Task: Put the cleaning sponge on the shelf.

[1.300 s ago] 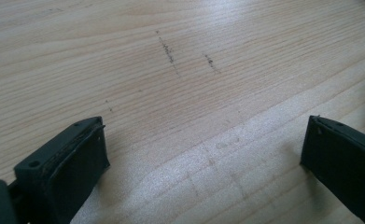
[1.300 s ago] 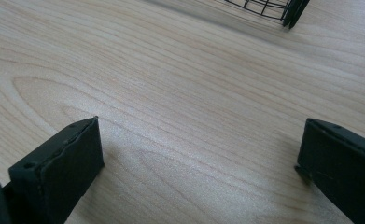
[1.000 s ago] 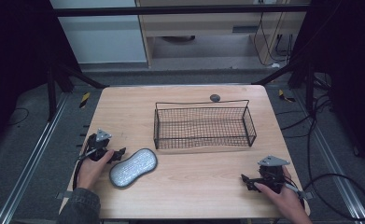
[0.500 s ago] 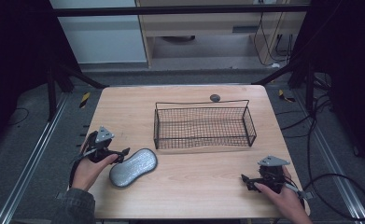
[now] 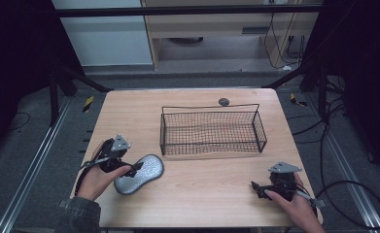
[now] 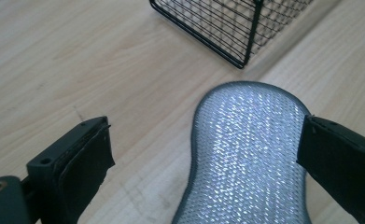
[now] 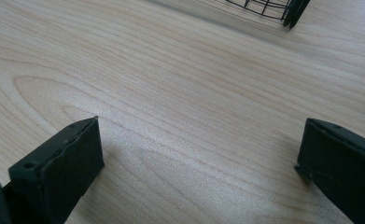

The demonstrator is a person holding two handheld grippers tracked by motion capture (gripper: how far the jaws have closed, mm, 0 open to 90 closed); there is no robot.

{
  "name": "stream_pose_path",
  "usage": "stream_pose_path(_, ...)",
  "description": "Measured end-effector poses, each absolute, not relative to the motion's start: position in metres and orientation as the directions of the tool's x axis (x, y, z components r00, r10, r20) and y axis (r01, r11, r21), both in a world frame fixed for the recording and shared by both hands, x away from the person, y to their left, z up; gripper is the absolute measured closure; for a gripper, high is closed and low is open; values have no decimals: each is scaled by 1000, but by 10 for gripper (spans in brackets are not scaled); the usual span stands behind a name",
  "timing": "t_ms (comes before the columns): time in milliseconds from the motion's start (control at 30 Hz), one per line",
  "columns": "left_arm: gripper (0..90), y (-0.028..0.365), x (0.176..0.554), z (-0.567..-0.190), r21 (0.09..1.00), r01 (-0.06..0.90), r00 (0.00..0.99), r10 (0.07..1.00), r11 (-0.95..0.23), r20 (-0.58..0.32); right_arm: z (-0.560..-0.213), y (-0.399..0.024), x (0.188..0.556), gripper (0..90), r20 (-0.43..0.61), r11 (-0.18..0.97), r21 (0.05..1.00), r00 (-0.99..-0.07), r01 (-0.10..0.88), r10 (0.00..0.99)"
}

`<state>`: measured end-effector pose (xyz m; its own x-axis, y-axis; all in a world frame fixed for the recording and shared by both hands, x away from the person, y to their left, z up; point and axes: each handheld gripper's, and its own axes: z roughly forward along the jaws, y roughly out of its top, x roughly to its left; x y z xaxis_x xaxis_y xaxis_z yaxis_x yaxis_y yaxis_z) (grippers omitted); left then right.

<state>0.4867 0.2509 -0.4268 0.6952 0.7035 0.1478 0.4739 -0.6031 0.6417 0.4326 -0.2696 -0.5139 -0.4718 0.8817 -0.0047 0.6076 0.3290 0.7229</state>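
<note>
A silver, sparkly peanut-shaped sponge (image 5: 139,173) (image 6: 245,154) lies flat on the wooden table (image 5: 207,194), front left of a black wire basket (image 5: 211,131) (image 6: 227,23). My left gripper (image 5: 135,168) (image 6: 208,158) is open, its jaws straddling the sponge's near half without pinching it. My right gripper (image 5: 255,187) (image 7: 199,154) rests open near the table's front right, bare wood between its jaws. A corner of the basket (image 7: 269,8) shows at the top of the right gripper view.
A small dark round object (image 5: 223,101) sits on the table behind the basket. The table's edges drop to a dark floor with cables (image 5: 343,189) on the right and metal rails (image 5: 32,165) on the left.
My left gripper has moved forward and right, so its open jaws now reach over the sponge. The right gripper has stayed put.
</note>
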Motion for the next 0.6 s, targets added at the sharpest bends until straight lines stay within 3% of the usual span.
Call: stream_pose_path(600,30,226,483,-419,591,456,742,651,-665,160,-514,-270,432,4,-5,327,723,-470,608,883)
